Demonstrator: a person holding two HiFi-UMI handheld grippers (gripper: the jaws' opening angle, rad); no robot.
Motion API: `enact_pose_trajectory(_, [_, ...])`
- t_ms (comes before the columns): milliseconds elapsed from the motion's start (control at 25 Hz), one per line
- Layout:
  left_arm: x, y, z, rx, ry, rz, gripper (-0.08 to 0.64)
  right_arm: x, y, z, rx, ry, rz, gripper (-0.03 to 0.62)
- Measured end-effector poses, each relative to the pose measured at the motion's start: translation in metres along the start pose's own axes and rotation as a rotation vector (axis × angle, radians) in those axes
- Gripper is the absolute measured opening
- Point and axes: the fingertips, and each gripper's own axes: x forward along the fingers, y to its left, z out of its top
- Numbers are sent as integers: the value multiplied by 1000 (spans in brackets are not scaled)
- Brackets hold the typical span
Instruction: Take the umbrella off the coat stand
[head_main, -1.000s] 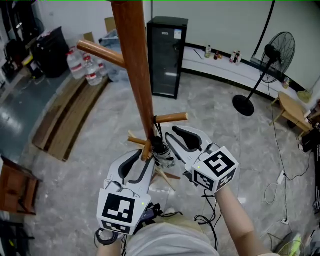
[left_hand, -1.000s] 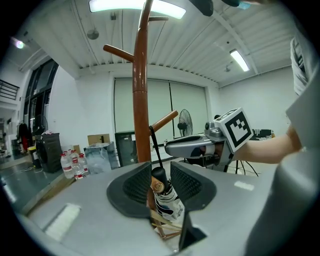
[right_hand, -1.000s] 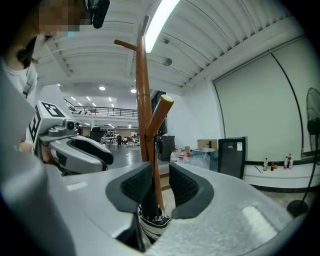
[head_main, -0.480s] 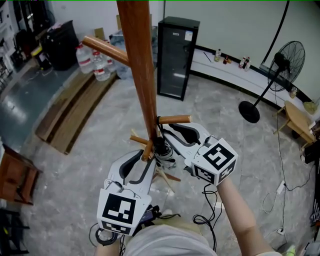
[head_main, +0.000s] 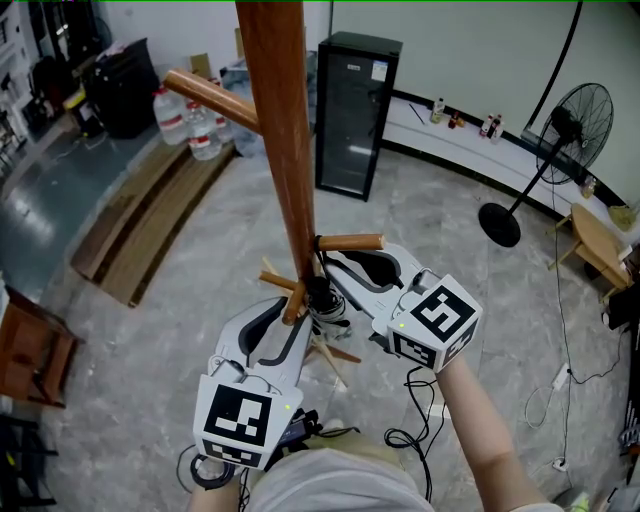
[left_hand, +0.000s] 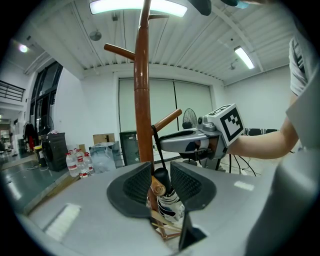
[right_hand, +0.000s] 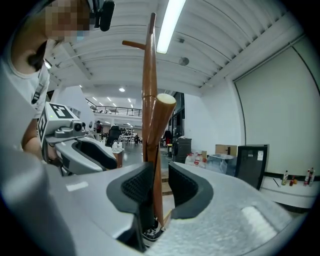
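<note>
Head view: the umbrella (head_main: 322, 300) hangs just beside the coat stand's pole (head_main: 283, 130), under a short peg (head_main: 350, 241).

Left gripper view: the left gripper (left_hand: 160, 175) is open, with the umbrella's top between its pads, which seem not to press.

Right gripper view: the right gripper (right_hand: 159, 187) has just been closing a little but is also open, and it straddles the peg.

I would slide the strap (left_hand: 159, 150) away from the pole. The space past the peg's end looks free.

Left gripper (head_main: 283, 318), low at 6 o'clock in the head view, points toward 1 o'clock. Its jaws stand narrowly apart, with the umbrella (left_hand: 170, 205) showing in the gap. Right gripper (head_main: 330, 278), on a bare forearm (head_main: 480, 420) from 5 o'clock, points toward 10 o'clock. Its jaws have just been closing and stand apart around a wooden peg (right_hand: 161, 150).
</note>
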Motion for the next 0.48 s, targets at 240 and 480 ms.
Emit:
enact_pose_trajectory(240, [2, 0, 4, 1, -5, -5, 120, 5, 2, -5, 7, 12, 28, 53])
enact_pose_trajectory(480, [5, 1, 2, 0, -2, -6, 120, 6, 3, -5, 4, 16, 28, 5])
